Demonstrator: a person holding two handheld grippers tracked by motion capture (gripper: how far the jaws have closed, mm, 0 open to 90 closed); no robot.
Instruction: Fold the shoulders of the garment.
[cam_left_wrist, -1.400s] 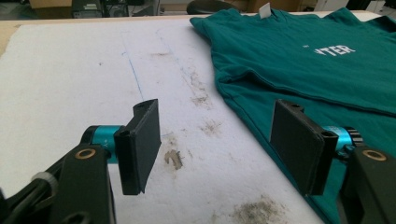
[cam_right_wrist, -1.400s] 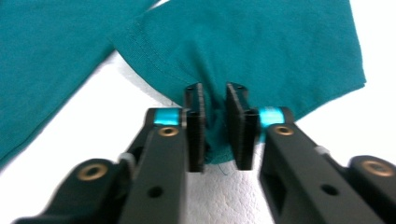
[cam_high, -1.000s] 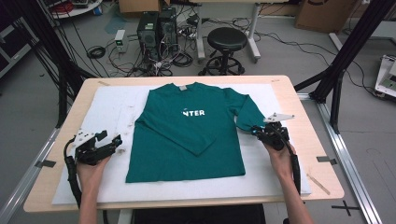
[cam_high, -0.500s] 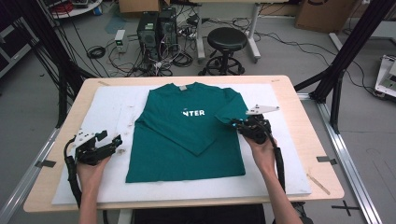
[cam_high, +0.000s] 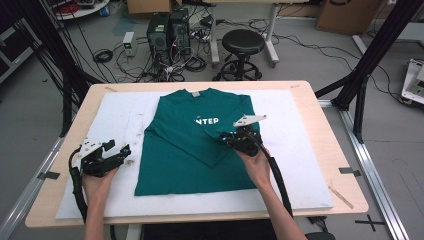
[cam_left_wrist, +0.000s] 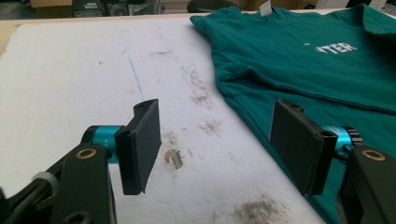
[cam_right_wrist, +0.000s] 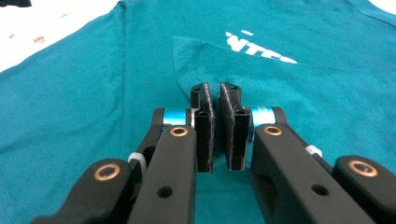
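A teal T-shirt (cam_high: 175, 155) with white lettering lies flat on the white foam board (cam_high: 300, 150), collar at the far side. My right gripper (cam_high: 224, 137) is over the middle of the shirt, just below the lettering, shut on the right sleeve (cam_high: 220, 150), which is folded inward across the chest. In the right gripper view the jaws (cam_right_wrist: 215, 88) pinch teal fabric, with the sleeve's cuff edge (cam_right_wrist: 187, 51) just ahead. My left gripper (cam_high: 122, 151) rests open on the board, left of the shirt's side edge (cam_left_wrist: 299, 60). Nothing lies between its pads (cam_left_wrist: 140, 140).
The board covers most of a wooden table (cam_high: 340, 150) and has brown stains (cam_left_wrist: 201, 93) near my left gripper. Beyond the far edge stand a black stool (cam_high: 242, 42), computer towers (cam_high: 167, 27) and cables. Black frame posts (cam_high: 370, 65) rise at both sides.
My right gripper has moved left from the shirt's right edge to its middle, pulling the sleeve over the chest. The left gripper has stayed put and open.
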